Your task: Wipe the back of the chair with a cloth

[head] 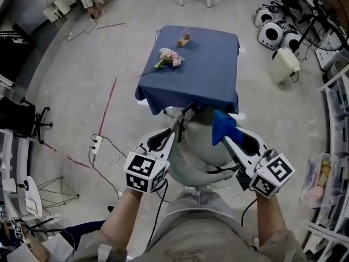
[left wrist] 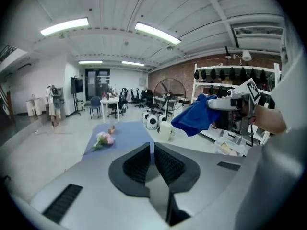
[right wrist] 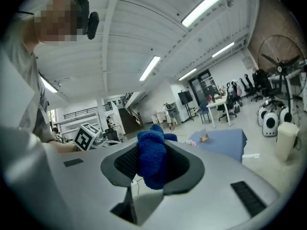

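Observation:
A grey chair [head: 199, 146] stands just in front of me, seen from above between my two grippers; I cannot make out where its back ends. My right gripper [head: 228, 138] is shut on a blue cloth [head: 223, 125], held up in the air above the chair's right side. In the right gripper view the cloth [right wrist: 152, 161] bulges out between the jaws of the gripper [right wrist: 152, 169]. My left gripper [head: 182, 119] is raised over the chair's left side. Its jaws [left wrist: 152, 150] stand shut with nothing between them. The left gripper view shows the cloth [left wrist: 194, 118] hanging to its right.
A table under a dark blue cover [head: 212, 70] stands right behind the chair, with a bunch of pink flowers [head: 170, 57] and a small brown object [head: 184, 39] on it. A power strip and cables [head: 96, 144] lie on the floor at left. White round machines [head: 272, 31] and shelves stand at right.

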Available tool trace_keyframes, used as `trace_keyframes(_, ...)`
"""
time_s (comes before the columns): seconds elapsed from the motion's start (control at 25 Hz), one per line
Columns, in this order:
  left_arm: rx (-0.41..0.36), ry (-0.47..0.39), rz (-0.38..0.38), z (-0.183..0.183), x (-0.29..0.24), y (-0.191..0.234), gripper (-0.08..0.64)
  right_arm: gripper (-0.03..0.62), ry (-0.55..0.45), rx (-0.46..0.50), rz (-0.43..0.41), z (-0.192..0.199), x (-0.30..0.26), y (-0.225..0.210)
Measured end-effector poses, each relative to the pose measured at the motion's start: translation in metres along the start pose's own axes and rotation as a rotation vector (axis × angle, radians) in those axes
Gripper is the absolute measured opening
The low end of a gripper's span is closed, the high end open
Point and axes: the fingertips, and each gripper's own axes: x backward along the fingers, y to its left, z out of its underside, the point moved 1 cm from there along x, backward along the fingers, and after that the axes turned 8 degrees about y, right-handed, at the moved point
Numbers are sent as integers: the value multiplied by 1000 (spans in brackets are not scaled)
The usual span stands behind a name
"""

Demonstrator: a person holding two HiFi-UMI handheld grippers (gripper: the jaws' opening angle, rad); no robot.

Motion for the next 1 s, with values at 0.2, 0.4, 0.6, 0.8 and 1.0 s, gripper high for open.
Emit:
trace_keyframes(0.2,-28,-147,1,-54,26,-15,31,129,-111,88,43,-45,36,17)
trace_keyframes(0.4,-44,-230,6,-87,50,-24,31,129,-209,119,97,-72,66,31)
trace_keyframes(0.6,-107,-306,-9,-113,77,-33,29,129,-271,154,125,-89,89,47)
trace_keyframes(0.8,-189,-349,-7,-127,89,-46,29,129,-325,174,173,-103,109,51)
trace_keyframes(1.0,-165,-390,11,-139,95,-55,29,129,-326,212,209,-112,123,55)
